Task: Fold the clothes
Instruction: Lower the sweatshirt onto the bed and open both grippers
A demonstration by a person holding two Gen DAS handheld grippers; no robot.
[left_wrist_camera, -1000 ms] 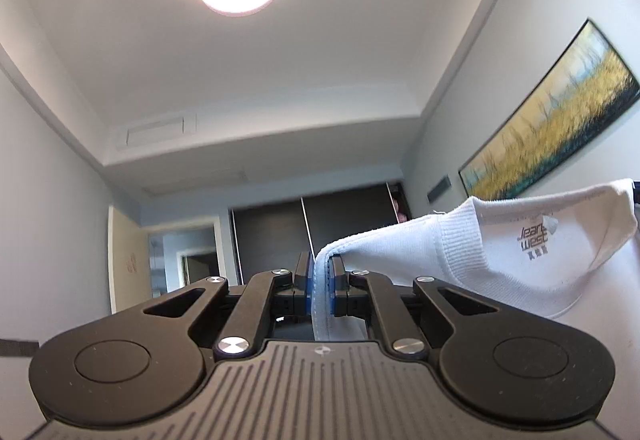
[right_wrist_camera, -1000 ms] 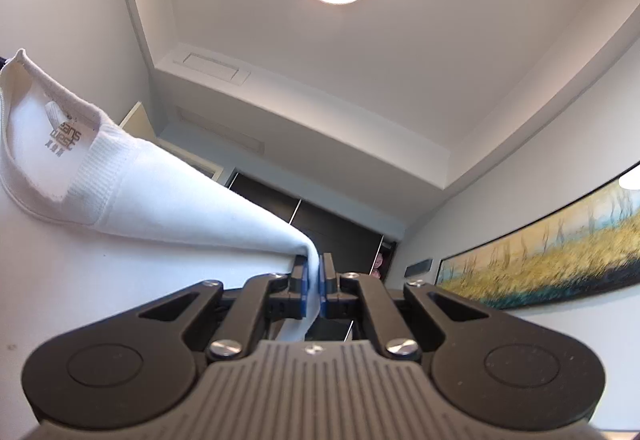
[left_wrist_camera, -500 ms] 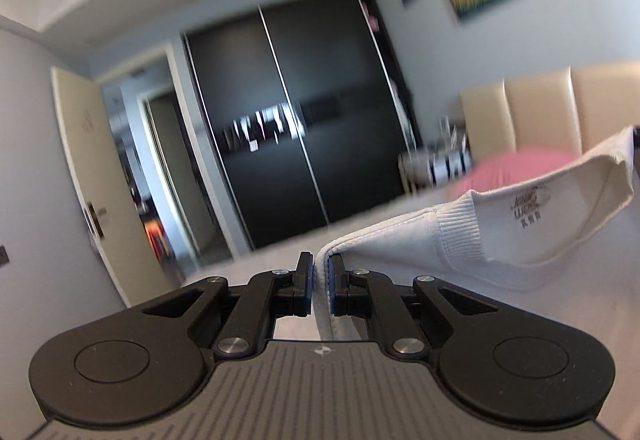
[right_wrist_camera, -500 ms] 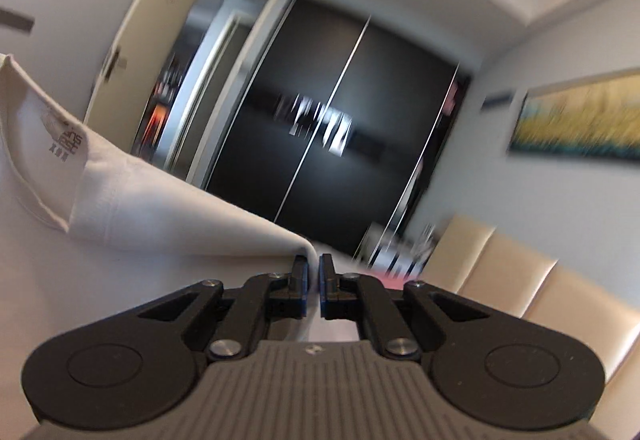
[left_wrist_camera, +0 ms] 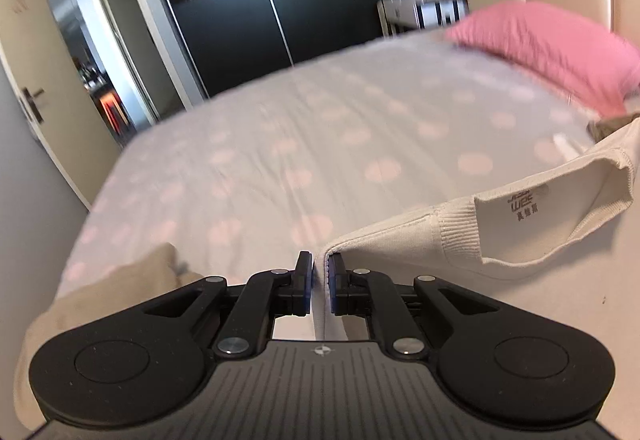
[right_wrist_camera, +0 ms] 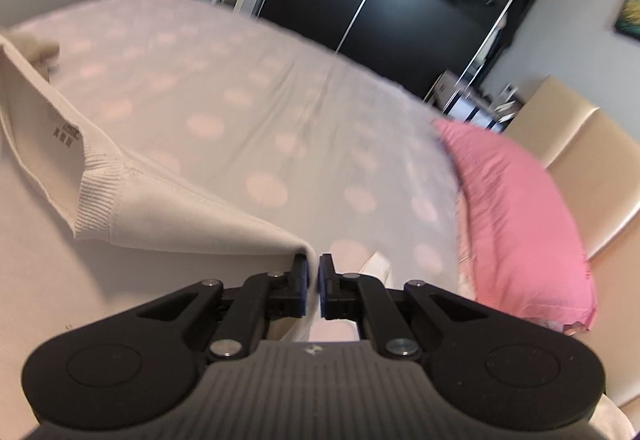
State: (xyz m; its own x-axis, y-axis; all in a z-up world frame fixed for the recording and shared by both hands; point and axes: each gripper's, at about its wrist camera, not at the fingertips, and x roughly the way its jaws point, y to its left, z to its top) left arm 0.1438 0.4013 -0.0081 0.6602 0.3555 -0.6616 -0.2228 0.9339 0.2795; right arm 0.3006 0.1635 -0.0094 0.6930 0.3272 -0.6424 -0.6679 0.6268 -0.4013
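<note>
Above one dotted bed (left_wrist_camera: 280, 144) with one pink pillow (left_wrist_camera: 552, 52), two tongs, left tongs (left_wrist_camera: 319, 280) and right tongs (right_wrist_camera: 314, 276), each pinch one white shirt (left_wrist_camera: 500, 232).

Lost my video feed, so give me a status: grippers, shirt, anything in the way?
Left hand-held gripper and right hand-held gripper each shut on the white shirt. Collar stretched between them above the bed. Pink pillow right.

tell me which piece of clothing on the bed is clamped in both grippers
The white t-shirt, the one with the printed neck label. The left gripper and right gripper each pinch a shoulder. The beige garment beside it lies ungripped on the bed.
</note>
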